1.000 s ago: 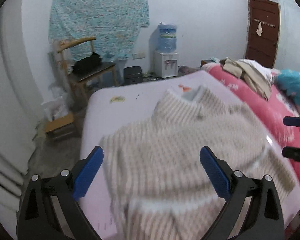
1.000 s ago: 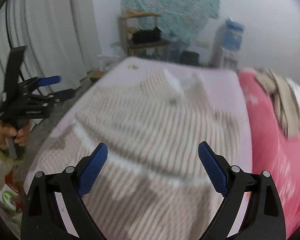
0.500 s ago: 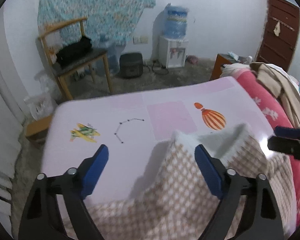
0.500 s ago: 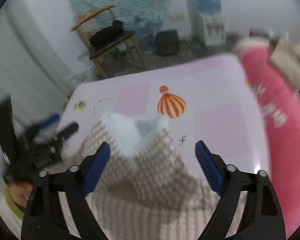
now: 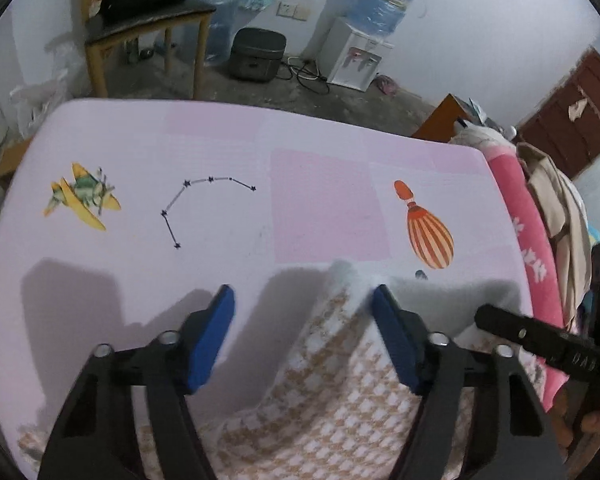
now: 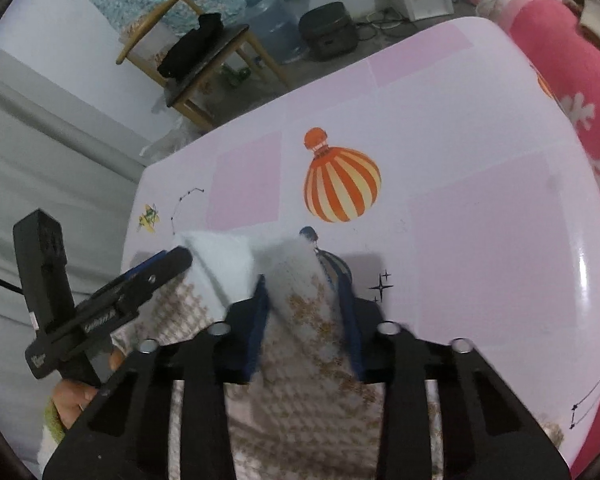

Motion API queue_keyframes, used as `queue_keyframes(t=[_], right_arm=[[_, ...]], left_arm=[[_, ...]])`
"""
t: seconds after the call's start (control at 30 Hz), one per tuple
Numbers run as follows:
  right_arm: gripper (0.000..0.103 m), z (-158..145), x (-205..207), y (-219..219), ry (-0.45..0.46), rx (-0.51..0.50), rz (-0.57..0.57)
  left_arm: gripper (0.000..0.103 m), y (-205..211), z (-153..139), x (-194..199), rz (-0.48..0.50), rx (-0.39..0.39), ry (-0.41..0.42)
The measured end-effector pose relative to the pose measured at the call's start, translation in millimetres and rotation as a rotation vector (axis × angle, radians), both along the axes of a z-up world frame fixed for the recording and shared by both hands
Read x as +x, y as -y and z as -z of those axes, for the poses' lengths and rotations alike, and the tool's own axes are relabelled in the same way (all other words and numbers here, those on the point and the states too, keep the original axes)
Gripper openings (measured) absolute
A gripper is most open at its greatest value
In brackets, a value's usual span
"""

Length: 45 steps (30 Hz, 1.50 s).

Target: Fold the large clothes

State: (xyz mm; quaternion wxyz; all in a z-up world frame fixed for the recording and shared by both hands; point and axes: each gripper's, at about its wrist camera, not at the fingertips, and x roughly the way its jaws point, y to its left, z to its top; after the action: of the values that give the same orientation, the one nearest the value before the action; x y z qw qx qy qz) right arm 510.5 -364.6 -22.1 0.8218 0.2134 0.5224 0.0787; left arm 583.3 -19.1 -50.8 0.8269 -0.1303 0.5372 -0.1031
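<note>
Just one sweater (image 5: 340,412) (two grippers)

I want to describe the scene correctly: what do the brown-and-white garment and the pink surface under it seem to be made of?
The garment looks like a soft knit, maybe wool or acrylic: a woven-looking brown check with a fuzzy white edge, and it bunches between the right gripper fingers. The pink surface looks smooth and slightly glossy, perhaps plastic or coated foam: it shows a bright glare streak and printed pictures. Both are guesses from appearance.
</note>
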Motion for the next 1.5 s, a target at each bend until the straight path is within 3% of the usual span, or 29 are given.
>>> queue_keyframes(t=[0.1,0.27,0.47,0.57,0.67,0.8,0.93,1.13,1.23,1.5], right_arm=[[0.014,-9,-7,-3,0.022,-0.027,-0.015],[0.011,-29,-28,-6,0.073,-0.037,-0.048],[0.011,-64,-77,-25,0.151,-0.104,-0.149],[0.011,-69,-112,-35,0.172,-0.159,-0.204],[0.013,-62,-147,-45,0.178,-0.231,-0.259],[0.021,-35,-179,-62,0.156,-0.323,-0.306],[0.032,-26,-206,-59,0.130,-0.333,-0.298],[0.045,-78,-222,-61,0.306,-0.212,-0.270],[0.045,-88,-209,-70,0.341,-0.177,-0.250],[0.043,-33,-159,-86,0.201,-0.118,-0.204]], left_arm=[[0.022,0,-1,-1,0.000,-0.062,-0.021],[0.012,11,-40,-25,0.075,0.004,0.079],[0.011,11,-94,-89,0.213,0.050,0.208],[0.011,10,-106,-131,0.289,0.096,0.254],[0.011,12,-99,-184,0.383,0.177,0.281],[0.013,13,-69,-230,0.467,0.253,0.241],[0.014,1,-45,-243,0.460,0.254,0.195],[0.014,-25,-54,-239,0.388,0.176,0.207],[0.014,-31,-58,-236,0.358,0.165,0.207],[0.014,-44,-63,-229,0.305,0.175,0.205]])
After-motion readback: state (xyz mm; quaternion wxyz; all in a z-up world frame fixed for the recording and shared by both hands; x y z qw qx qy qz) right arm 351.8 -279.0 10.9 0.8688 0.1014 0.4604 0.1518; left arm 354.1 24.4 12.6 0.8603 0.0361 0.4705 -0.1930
